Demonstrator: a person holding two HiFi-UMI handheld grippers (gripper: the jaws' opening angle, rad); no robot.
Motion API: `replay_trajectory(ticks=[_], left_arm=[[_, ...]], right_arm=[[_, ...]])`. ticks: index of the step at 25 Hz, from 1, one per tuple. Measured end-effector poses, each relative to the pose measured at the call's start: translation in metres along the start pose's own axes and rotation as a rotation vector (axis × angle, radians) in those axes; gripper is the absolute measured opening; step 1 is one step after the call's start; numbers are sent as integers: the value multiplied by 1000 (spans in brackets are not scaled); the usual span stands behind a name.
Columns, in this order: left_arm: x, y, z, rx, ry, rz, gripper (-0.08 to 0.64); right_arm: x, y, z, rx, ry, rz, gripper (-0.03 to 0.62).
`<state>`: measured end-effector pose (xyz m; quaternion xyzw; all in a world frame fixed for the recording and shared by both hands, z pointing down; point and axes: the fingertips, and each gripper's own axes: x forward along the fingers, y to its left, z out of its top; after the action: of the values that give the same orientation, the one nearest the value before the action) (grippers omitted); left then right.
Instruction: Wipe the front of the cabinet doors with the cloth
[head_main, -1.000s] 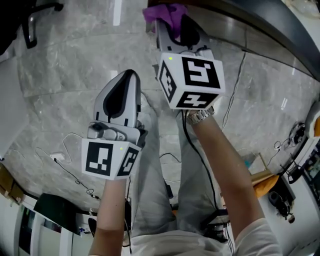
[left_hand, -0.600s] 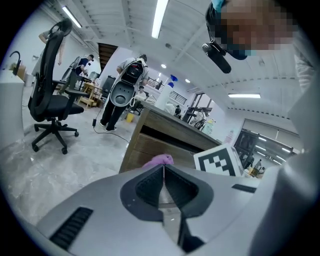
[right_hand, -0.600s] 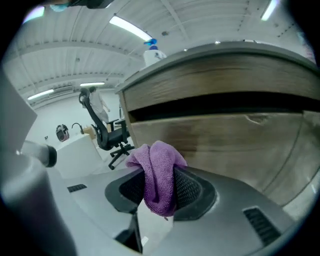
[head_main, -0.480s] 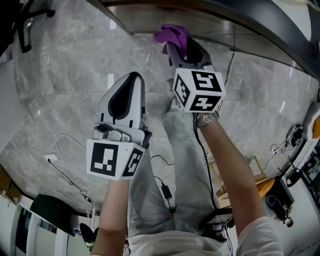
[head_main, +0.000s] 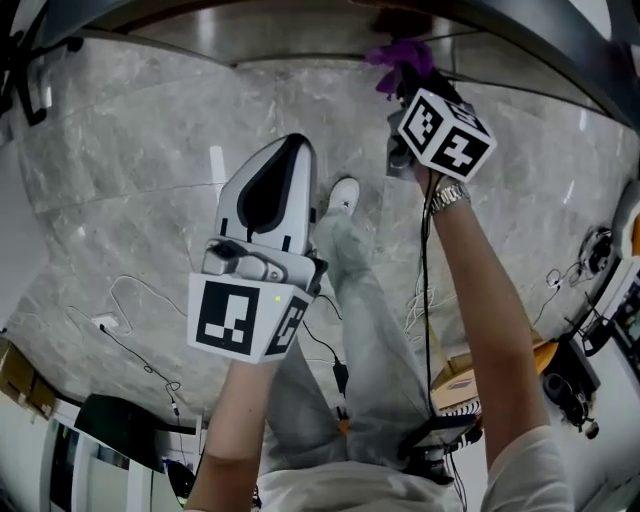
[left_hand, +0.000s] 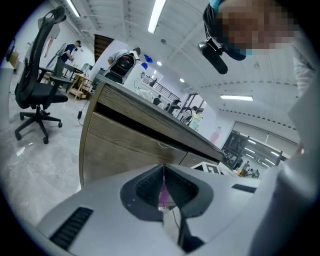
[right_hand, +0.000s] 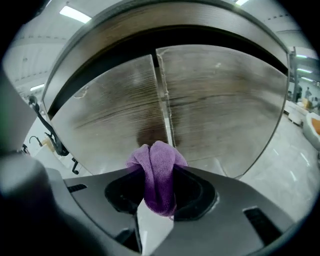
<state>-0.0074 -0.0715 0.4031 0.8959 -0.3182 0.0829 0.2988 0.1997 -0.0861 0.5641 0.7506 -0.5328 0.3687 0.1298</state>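
My right gripper (head_main: 405, 80) is shut on a bunched purple cloth (head_main: 402, 60), held out far ahead near the foot of the wooden cabinet (head_main: 300, 22). In the right gripper view the cloth (right_hand: 158, 172) bulges from between the jaws of the right gripper (right_hand: 159, 187), close in front of the seam between the left door (right_hand: 112, 120) and the right door (right_hand: 222, 97). Whether cloth and wood touch I cannot tell. My left gripper (head_main: 288, 148) hangs back over the floor, jaws together with nothing in them. Its own view shows the cabinet (left_hand: 117, 145) from the side beyond the left gripper (left_hand: 164, 172).
Grey marble floor (head_main: 130, 180) lies below, with thin cables (head_main: 125, 300) at the left. The person's leg and white shoe (head_main: 343, 195) stand between the grippers. A black office chair (left_hand: 37, 95) stands left of the cabinet. Cardboard boxes (head_main: 455, 385) and gear sit at the lower right.
The right gripper has moved forward and right with the cloth, up to the cabinet front. The left gripper has shifted slightly forward. A foot has stepped forward.
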Motion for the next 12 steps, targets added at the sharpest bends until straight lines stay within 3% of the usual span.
replay_trajectory(ticks=[6,12], left_arm=[[-13,13,-4,13,39,-30,17],[-39,68,6,17,47,-9,17]], right_arm=[[9,4,16,-21,-30,-43,138],[19,52,14,-54,-48,-53,138]])
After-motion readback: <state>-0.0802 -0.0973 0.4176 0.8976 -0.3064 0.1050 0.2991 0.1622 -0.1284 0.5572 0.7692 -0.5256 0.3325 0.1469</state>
